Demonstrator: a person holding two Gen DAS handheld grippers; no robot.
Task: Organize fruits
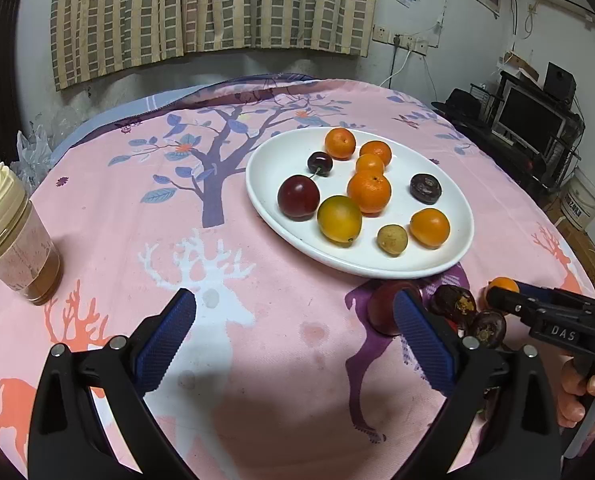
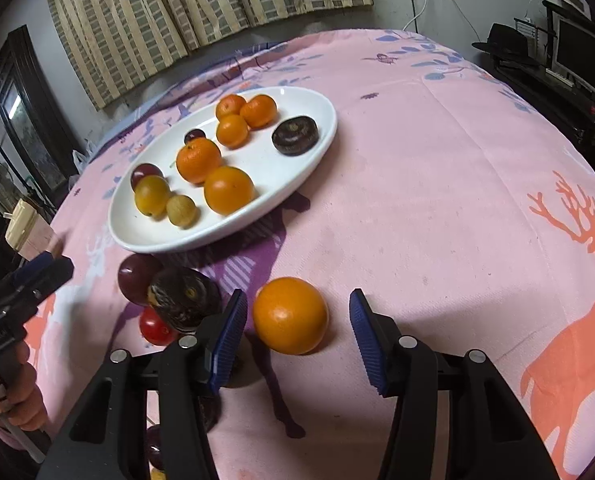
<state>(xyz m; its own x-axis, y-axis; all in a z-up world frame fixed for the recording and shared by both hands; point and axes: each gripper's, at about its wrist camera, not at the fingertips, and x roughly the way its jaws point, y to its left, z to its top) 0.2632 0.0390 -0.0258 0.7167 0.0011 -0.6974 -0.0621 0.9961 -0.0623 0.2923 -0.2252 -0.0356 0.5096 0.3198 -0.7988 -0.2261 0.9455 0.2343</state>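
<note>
A white oval plate (image 1: 273, 160) (image 2: 317, 120) holds several small oranges, a red plum (image 1: 298, 197), a yellow-green fruit (image 1: 339, 220), a cherry, a longan and a dark water chestnut (image 1: 425, 188). Loose fruit lies on the cloth in front of it: an orange (image 2: 290, 315), a dark plum (image 2: 137, 282), dark water chestnuts (image 2: 183, 298) and a red cherry tomato (image 2: 153, 326). My right gripper (image 2: 293, 338) is open, its fingers on either side of the loose orange without touching it. My left gripper (image 1: 295, 320) is open and empty over the cloth, left of the loose fruit.
A jar (image 1: 15, 248) with a cream lid stands at the table's left edge. The pink deer-print tablecloth (image 2: 437, 184) covers the round table. A plastic bag lies at the far left edge. Shelves with a monitor stand beyond the table on the right.
</note>
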